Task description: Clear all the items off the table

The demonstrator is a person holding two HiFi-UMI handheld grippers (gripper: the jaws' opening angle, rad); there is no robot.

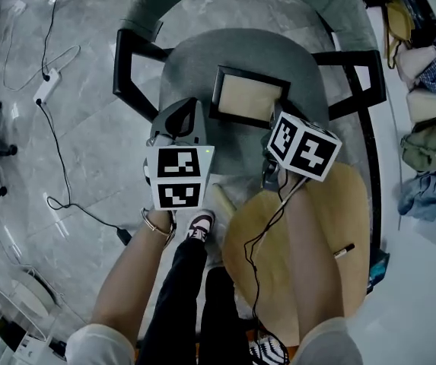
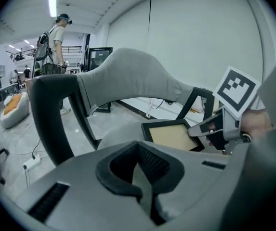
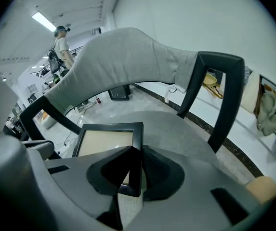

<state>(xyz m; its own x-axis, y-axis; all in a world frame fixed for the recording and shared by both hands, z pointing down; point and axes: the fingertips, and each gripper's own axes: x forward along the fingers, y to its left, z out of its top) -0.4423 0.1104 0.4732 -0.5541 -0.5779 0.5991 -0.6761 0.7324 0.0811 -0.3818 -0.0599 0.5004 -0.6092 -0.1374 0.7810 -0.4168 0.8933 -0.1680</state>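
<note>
A black picture frame (image 1: 249, 97) with a beige panel sits low over the seat of a grey armchair (image 1: 195, 63). My right gripper (image 1: 275, 122) is shut on the frame's near right corner. In the right gripper view the frame (image 3: 104, 141) has its black edge pinched between the pads, and the gripper (image 3: 135, 172) is tilted down at the seat. My left gripper (image 1: 189, 106) hovers to the left of the frame, over the seat's front. Its jaws (image 2: 140, 166) are shut with nothing between them. The left gripper view shows the frame (image 2: 169, 134) and the right gripper (image 2: 215, 126) beyond.
A round wooden table (image 1: 351, 219) lies behind my right arm, with a small stick-like item (image 1: 344, 251) on it. The chair has black armrests (image 1: 130, 63). Cables and a power strip (image 1: 48, 88) lie on the floor at left. Bags and clothes (image 1: 427, 74) line the right wall. A person (image 2: 56, 37) stands far off.
</note>
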